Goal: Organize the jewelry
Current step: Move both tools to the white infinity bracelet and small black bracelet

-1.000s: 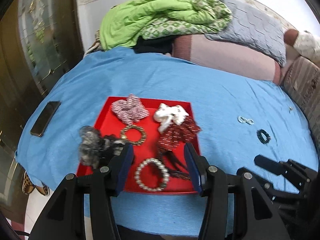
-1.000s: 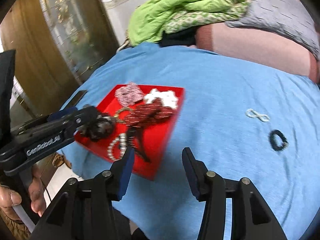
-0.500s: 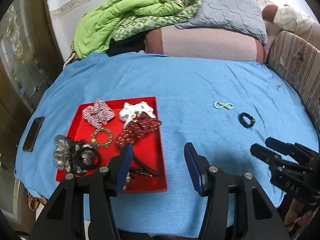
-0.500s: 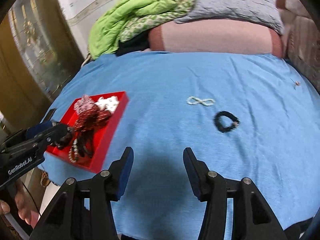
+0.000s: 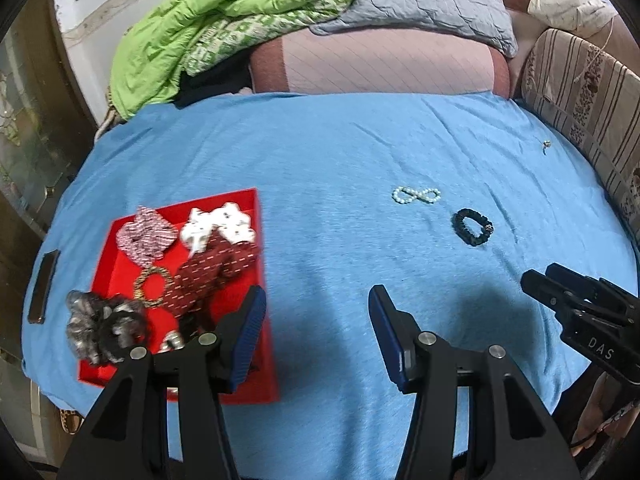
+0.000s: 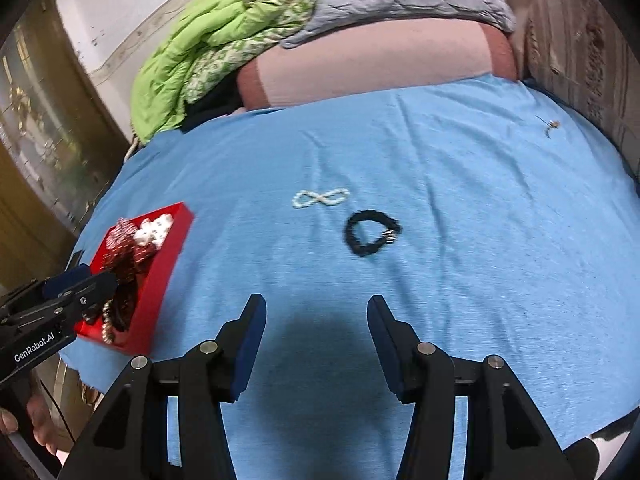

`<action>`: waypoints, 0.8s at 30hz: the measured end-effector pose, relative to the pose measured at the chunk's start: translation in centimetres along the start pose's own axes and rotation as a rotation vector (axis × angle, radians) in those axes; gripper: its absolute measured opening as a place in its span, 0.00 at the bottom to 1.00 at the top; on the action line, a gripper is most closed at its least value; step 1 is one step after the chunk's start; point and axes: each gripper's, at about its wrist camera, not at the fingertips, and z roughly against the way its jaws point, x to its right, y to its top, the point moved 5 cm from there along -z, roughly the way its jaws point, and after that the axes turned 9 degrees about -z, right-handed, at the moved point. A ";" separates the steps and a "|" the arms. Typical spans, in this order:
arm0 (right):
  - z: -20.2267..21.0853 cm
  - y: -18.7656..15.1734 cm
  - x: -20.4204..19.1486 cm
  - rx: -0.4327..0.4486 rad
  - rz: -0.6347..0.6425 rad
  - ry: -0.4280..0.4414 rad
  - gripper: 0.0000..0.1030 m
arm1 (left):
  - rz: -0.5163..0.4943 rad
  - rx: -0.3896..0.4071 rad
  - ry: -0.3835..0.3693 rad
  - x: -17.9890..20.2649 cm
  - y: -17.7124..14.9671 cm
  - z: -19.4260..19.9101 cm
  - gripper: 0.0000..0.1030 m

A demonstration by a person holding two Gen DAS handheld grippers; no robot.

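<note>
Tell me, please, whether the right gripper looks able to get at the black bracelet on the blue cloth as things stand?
Probably yes: the right gripper is open and empty, and only bare blue cloth lies between it and the black bracelet.

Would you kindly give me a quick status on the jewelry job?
Both tongs open, empty. Black bracelet and pearl loop loose on blue cloth, outside red tray. Path clear.

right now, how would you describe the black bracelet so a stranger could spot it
Start at the blue cloth and look right of the red tray, where two pieces lie loose on bare fabric. The black bracelet is the nearer one: a dark open ring, unlike the pale beaded figure-eight strand behind it.
</note>
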 end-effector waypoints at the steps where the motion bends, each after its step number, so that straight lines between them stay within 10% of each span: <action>1: 0.0 0.0 0.0 0.000 0.000 0.000 0.55 | 0.000 -0.006 -0.006 0.2 0.3 -0.5 0.51; 24: -5.9 4.8 4.9 -0.026 -0.024 -0.087 0.56 | 0.015 -0.068 -0.198 5.1 9.6 -15.0 0.51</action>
